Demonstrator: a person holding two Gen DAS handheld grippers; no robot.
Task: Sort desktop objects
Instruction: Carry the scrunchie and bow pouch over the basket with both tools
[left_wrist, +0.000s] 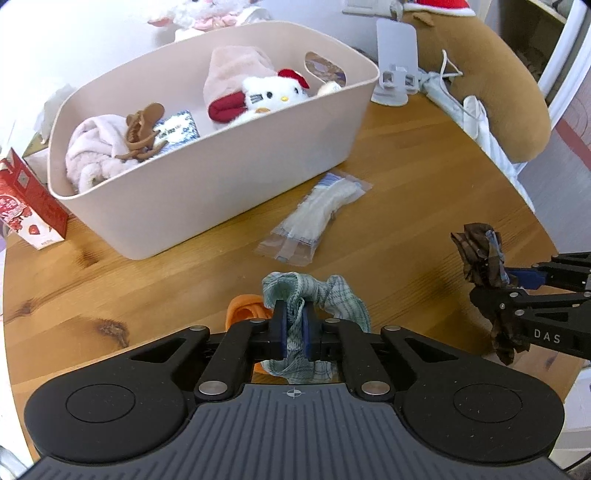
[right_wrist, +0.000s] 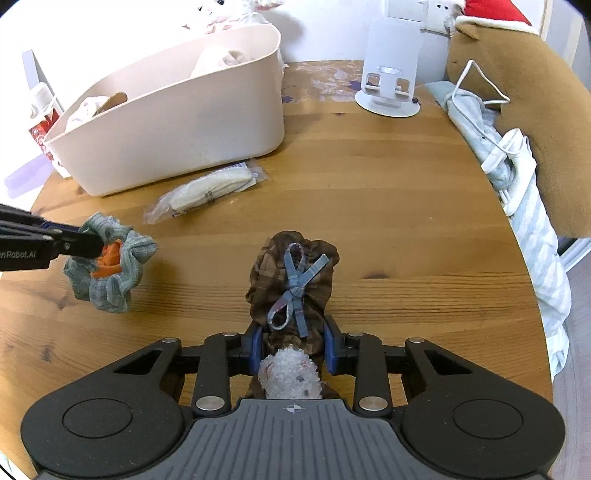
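Observation:
My left gripper (left_wrist: 293, 328) is shut on a green plaid scrunchie (left_wrist: 332, 291), held above the wooden table; an orange piece (left_wrist: 245, 314) shows behind it. It also shows in the right wrist view (right_wrist: 110, 273) at the left. My right gripper (right_wrist: 293, 347) is shut on a brown plaid scrunchie with a blue bow (right_wrist: 293, 280); a white fuzzy item (right_wrist: 290, 376) sits below it. That scrunchie shows in the left wrist view (left_wrist: 480, 258) at the right. A beige storage bin (left_wrist: 207, 162) holds a Hello Kitty plush (left_wrist: 273, 92), a pink cloth and a brown hair claw.
A clear bag with a white item (left_wrist: 317, 214) lies in front of the bin. A red box (left_wrist: 26, 206) stands left of the bin. A white stand (right_wrist: 388, 85) is at the back. A brown plush (right_wrist: 517, 122) and striped cloth (right_wrist: 535, 229) lie along the table's right edge.

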